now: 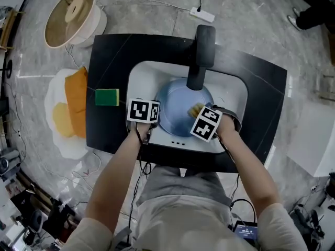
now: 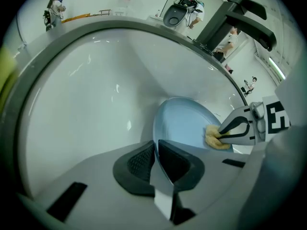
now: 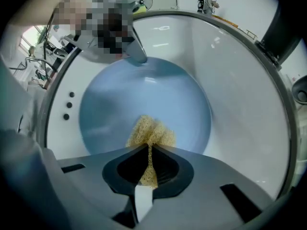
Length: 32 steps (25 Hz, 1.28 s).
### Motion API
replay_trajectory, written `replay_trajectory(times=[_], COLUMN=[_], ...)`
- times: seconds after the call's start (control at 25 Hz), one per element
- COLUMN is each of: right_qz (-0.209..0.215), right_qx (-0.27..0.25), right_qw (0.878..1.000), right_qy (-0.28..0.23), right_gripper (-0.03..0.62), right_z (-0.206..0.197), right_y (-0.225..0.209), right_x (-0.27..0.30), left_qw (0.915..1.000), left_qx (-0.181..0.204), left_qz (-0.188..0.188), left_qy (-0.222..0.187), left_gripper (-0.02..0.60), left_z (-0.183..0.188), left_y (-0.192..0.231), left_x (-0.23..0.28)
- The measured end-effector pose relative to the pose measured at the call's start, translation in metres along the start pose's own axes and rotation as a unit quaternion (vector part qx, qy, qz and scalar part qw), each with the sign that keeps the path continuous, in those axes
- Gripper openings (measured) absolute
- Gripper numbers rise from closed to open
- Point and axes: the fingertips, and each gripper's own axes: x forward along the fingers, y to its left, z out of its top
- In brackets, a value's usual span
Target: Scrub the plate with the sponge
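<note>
White basin (image 1: pixel 140 76) in the black surface holds my work. Left gripper (image 2: pixel 156 151) jaws pinch the blue plate (image 3: pixel 144 92) by its rim near the basin's near edge. Right gripper (image 3: pixel 147 152) jaws pinch the yellow sponge (image 3: pixel 149 131) on the plate's middle. I should press flat and make circles, with the left holding firm. Dirt is too blurred to see.

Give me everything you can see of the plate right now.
The plate is round, pale blue, smooth and glossy, ceramic or plastic by its look, with a shallow raised rim. It sits inside the white sink, under the black faucet, apparently tilted. The left tongs are shut on its rim; the yellow sponge, held in the right tongs, rests against its face.
</note>
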Motion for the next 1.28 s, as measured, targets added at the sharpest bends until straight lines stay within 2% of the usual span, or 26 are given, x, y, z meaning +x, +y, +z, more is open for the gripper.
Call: replay_trajectory(times=[0.2,0.36,0.64,0.76,1.04,1.28], right_qz=[0.039,0.071,0.079,0.06,0.013,-0.05], right_qx=[0.0,0.043,0.101,0.121,0.188,0.173], right_qw=[0.998,0.992,0.978,0.969,0.932,0.894], right_qy=[-0.042,-0.094,-0.165,-0.205,-0.31,-0.41], right_gripper=[0.044,0.044,0.044,0.044,0.044,0.044], right_z=[0.024,0.047,0.07,0.081,0.099,0.119], right_y=[0.045,0.064,0.078,0.073,0.054,0.045], right_x=[-0.006,-0.019,-0.056,-0.081,-0.163,-0.254], left_qw=[0.9997,0.9991,0.9989,0.9986,0.9942,0.9833], left_qx=[0.002,0.021,0.034,0.036,0.043,0.062], left_qz=[0.023,0.035,0.032,0.029,0.011,-0.014], left_qy=[0.005,0.016,-0.004,-0.026,-0.098,-0.171], left_gripper=[0.041,0.068,0.091,0.091,0.088,0.051], left_z=[-0.004,-0.01,-0.015,-0.013,0.015,0.044], left_y=[0.001,0.0,-0.003,-0.007,-0.029,-0.051], left_x=[-0.006,-0.013,-0.044,-0.064,-0.121,-0.188])
